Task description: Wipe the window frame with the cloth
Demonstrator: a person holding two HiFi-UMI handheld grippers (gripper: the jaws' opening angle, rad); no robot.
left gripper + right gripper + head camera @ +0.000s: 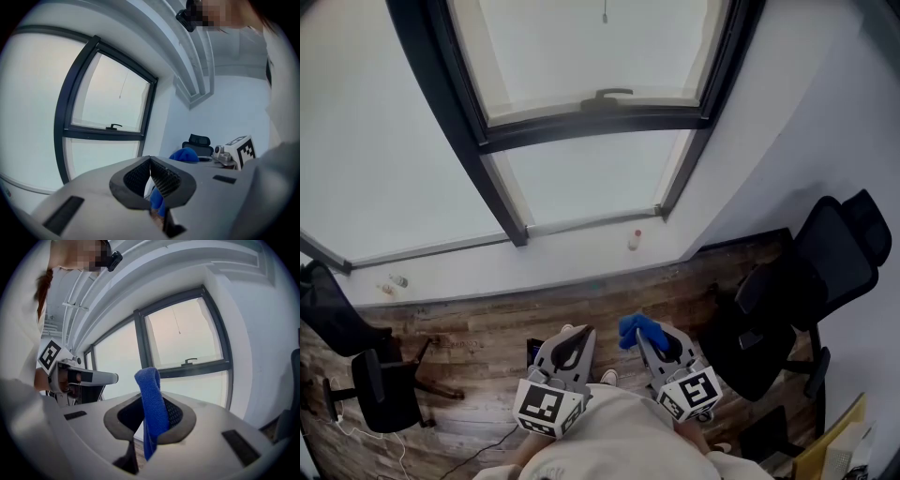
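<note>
Blue cloth [151, 397] hanging folded, limp, right gripper [149, 414] jaws pinching it. Left gripper [151, 174] jaws pressing together, empty. Black window frame [591, 122] standing ahead, well apart; office chair [825, 272] crowding right side.

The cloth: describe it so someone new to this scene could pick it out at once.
Below the dark window frame, two grippers hang over the wooden floor. The right gripper is shut on the cloth: a bright blue fold sticking out of its jaws, while the left gripper holds nothing.
</note>
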